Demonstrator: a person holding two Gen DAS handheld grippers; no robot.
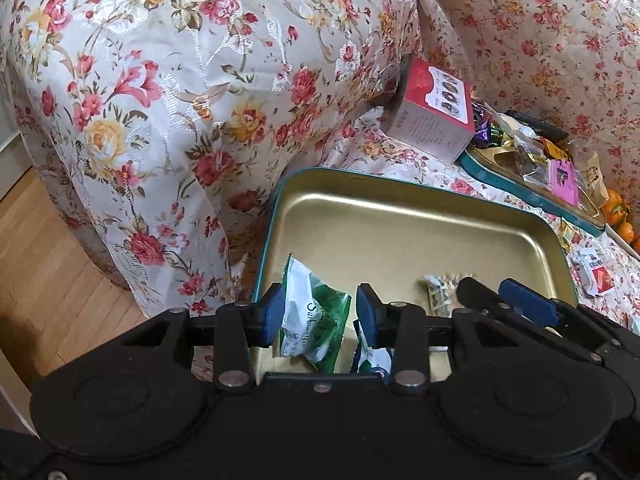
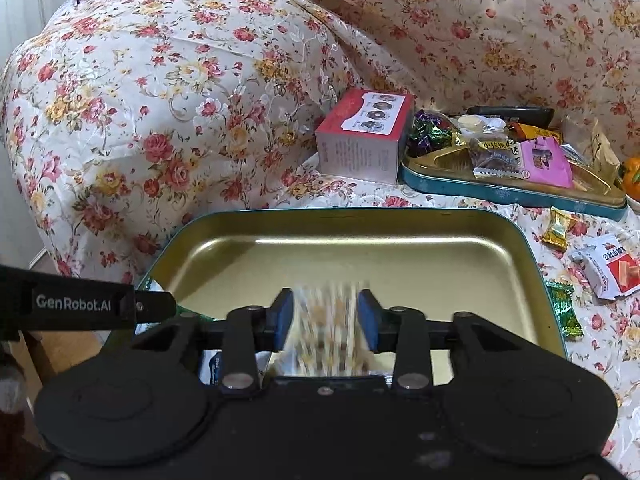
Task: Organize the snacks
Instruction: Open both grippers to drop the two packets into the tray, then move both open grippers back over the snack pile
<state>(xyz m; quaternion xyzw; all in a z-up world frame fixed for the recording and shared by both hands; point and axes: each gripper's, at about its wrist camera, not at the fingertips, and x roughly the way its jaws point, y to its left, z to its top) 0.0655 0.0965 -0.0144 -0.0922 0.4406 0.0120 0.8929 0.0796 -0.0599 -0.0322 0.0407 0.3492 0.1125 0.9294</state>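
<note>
A gold tin tray with a teal rim (image 1: 400, 236) (image 2: 360, 248) lies on the flowered cloth. My left gripper (image 1: 320, 314) is open over its near left part; a green-and-white snack packet (image 1: 310, 320) lies between the fingers, not pinched. A second packet (image 1: 370, 358) lies under the right finger. My right gripper (image 2: 326, 316) is open over the tray's near middle; a cream patterned packet (image 2: 326, 328), blurred, sits between its fingers, and whether it is held is unclear. The right gripper's tip (image 1: 516, 300) shows in the left wrist view.
A second teal tray (image 2: 516, 188) (image 1: 532, 188) at the back right holds several wrapped snacks. A pink-red box (image 2: 368, 136) (image 1: 436, 116) stands beside it. Loose packets (image 2: 608, 268) (image 2: 564, 308) (image 2: 558, 232) lie on the cloth to the right. Oranges (image 1: 618, 216) sit far right. Wood floor (image 1: 44, 268) is left.
</note>
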